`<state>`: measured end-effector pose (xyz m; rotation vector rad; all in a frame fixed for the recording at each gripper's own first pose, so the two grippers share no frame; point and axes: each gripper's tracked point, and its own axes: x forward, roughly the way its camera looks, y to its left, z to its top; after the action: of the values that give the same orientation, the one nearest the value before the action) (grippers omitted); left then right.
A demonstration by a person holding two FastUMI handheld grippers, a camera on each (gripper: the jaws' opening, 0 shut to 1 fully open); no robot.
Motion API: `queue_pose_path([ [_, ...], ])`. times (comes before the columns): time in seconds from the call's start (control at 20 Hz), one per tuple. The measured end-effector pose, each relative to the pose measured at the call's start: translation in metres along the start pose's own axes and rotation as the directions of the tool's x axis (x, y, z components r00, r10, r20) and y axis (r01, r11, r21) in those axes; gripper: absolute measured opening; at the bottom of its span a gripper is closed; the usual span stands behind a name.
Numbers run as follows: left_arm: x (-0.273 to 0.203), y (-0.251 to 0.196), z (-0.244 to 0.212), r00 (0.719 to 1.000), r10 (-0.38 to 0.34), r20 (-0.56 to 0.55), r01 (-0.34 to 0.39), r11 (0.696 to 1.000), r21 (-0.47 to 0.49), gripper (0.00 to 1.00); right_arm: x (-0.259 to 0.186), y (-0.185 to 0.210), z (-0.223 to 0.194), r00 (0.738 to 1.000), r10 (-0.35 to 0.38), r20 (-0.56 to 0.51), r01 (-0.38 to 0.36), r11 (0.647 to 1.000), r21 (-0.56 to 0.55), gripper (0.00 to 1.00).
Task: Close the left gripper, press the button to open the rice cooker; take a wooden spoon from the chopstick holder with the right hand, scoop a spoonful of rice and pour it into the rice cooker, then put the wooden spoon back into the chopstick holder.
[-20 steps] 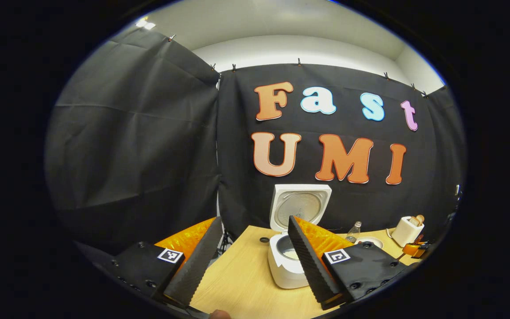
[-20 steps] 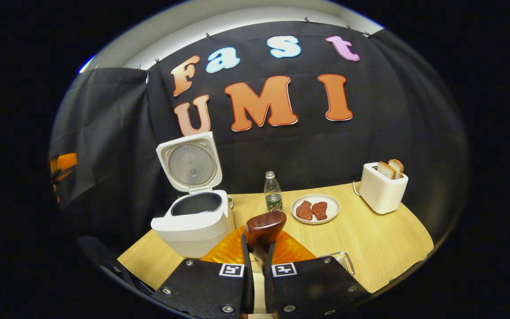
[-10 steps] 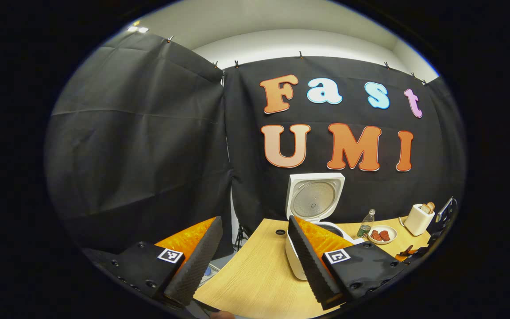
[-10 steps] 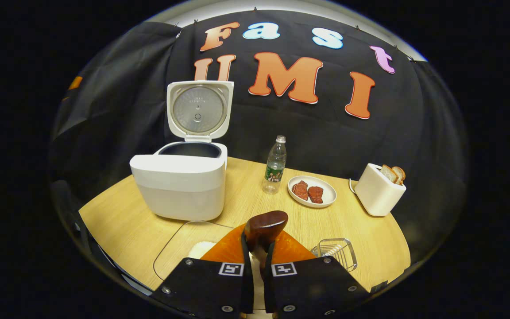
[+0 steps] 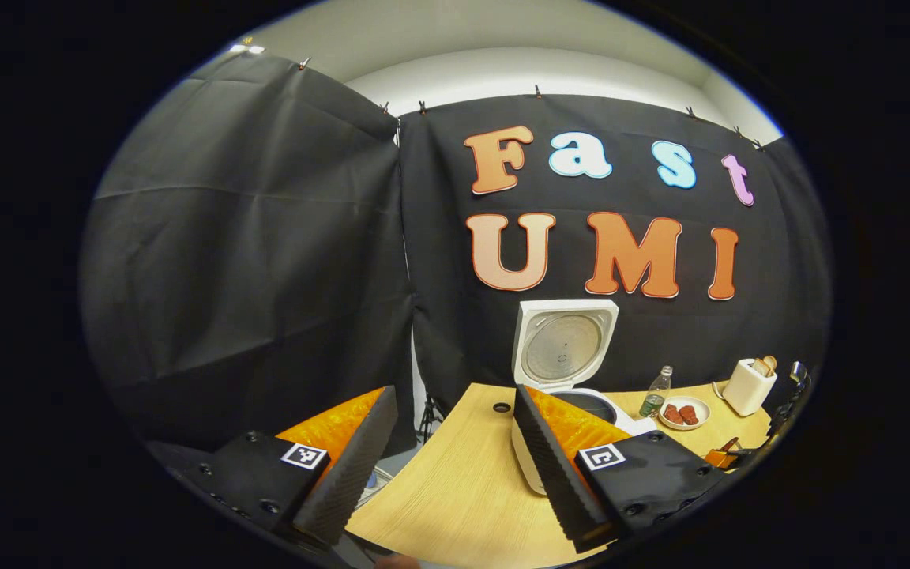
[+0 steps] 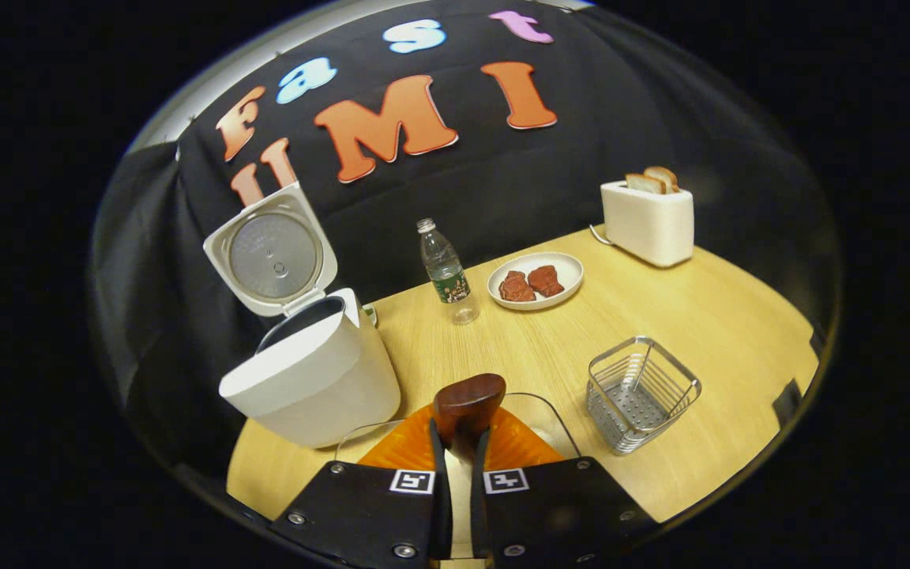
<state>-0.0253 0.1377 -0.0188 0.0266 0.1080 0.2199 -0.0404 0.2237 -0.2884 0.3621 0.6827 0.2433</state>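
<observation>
The white rice cooker (image 6: 309, 379) stands at the table's left with its lid (image 6: 272, 253) raised; it also shows in the left gripper view as rice cooker (image 5: 562, 356). My right gripper (image 6: 456, 442) is shut on the wooden spoon (image 6: 467, 399), whose dark bowl sticks up between the fingers, above a clear container (image 6: 538, 415) on the table. The wire chopstick holder (image 6: 641, 391) sits to the right of the spoon, a little apart. My left gripper (image 5: 455, 450) is open over the table's left edge, with nothing between its fingers.
A water bottle (image 6: 445, 273), a plate of red meat pieces (image 6: 535, 280) and a toaster with bread (image 6: 648, 217) stand toward the back of the wooden table (image 6: 700, 316). The far right of the left gripper view catches the other gripper (image 5: 727, 457).
My right gripper with the spoon has swung away from the rice cooker, tilting toward the chopstick holder, which is now in fuller view. My left gripper has drawn back a little from the cooker.
</observation>
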Motion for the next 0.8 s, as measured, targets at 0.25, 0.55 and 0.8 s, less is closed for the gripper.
queue_pose_path([
  [0.25, 0.003, -0.004, -0.002, 1.000, -0.005, -0.009, 0.006, 1.000, 0.012, 1.00, 0.009, 0.026, -0.021, 0.997, 0.059, -0.053, -0.049, 0.983, 0.178, 0.09],
  [0.55, 0.004, -0.013, -0.002, 1.000, -0.022, -0.008, 0.022, 1.000, 0.010, 1.00, 0.016, 0.024, -0.022, 0.998, 0.013, -0.065, 0.005, 0.963, 0.268, 0.09],
  [0.8, 0.008, -0.022, -0.002, 0.999, -0.036, -0.007, 0.036, 0.999, 0.002, 1.00, 0.013, 0.028, -0.028, 0.992, 0.054, -0.112, -0.006, 0.920, 0.392, 0.08],
])
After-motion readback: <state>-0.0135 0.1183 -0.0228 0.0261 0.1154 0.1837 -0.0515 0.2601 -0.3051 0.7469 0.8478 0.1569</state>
